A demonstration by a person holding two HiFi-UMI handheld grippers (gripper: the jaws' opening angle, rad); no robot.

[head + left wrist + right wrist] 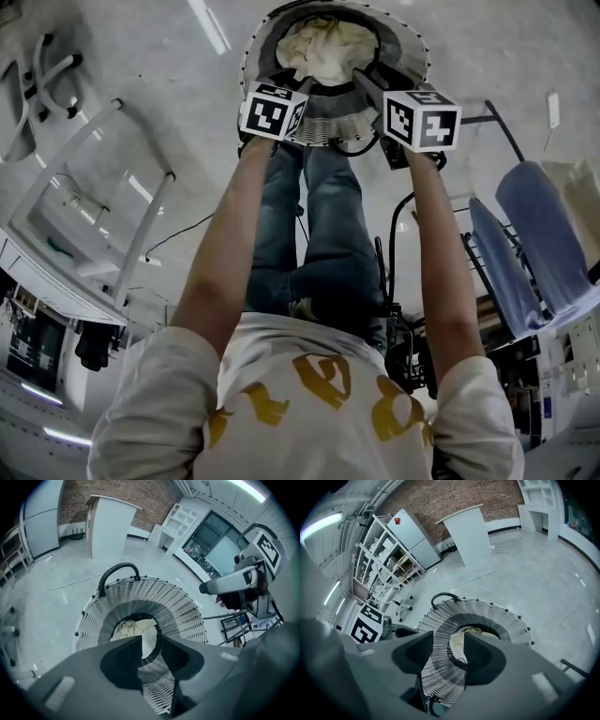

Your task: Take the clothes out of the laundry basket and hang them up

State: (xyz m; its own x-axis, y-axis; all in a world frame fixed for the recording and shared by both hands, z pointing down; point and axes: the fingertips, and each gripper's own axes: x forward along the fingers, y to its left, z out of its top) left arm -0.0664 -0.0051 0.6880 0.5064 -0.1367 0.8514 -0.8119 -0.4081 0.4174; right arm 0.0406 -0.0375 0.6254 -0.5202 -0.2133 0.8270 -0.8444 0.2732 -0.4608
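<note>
Head view: laundry basket (323,124) on the floor straight ahead of you, a cream garment (328,47) bunched in its bottom. Drying rack (506,136) stands off to your right, blue clothes (544,230) already draped on it. Left gripper view: left claw (151,644) has its jaws apart and grips nothing. It is held above the near rim, and the gap frames the basket's ribbed wall and the cream cloth below. Right gripper view: right claw (448,641) also has its jaws spread and carries nothing. It is aimed down into the same opening from the other side, with the garment showing past its right jaw. Step in hand, as judged: the reach for the pick, with no cloth taken up yet. Next move likely calls for lowering a claw past the rim, closing on a raised fold of the cream fabric, then lifting it clear of the wall before you swing toward the rack. Depth to the cloth can't be judged; go down slowly.
</note>
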